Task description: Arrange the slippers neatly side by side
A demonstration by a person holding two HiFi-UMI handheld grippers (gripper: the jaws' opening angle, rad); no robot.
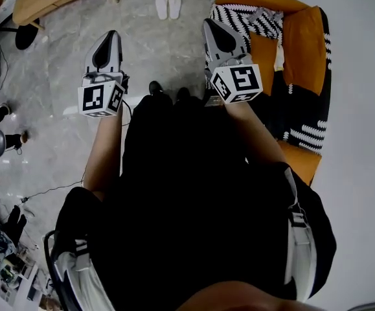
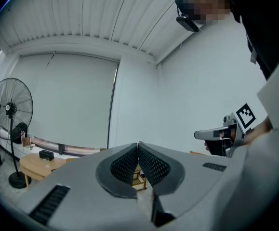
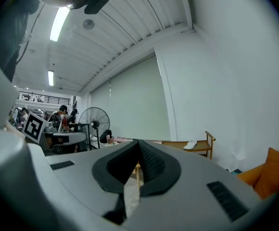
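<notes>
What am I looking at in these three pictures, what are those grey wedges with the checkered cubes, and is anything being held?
There is no robot here. A person stands holding a tool in each hand: the left gripper and the right gripper. The cubes with square markers are part of those tools.

The head view comes from a camera on the person's head. It looks steeply down past their dark clothes to the floor. The left and right gripper views come from a camera riding on each gripper, looking along its jaws into the room. In both, the jaws are together with nothing between them, so nothing is held.

On the floor ahead lies a pair of white slippers, side by side. To the person's right stands an orange armchair with a striped throw on it.
</notes>
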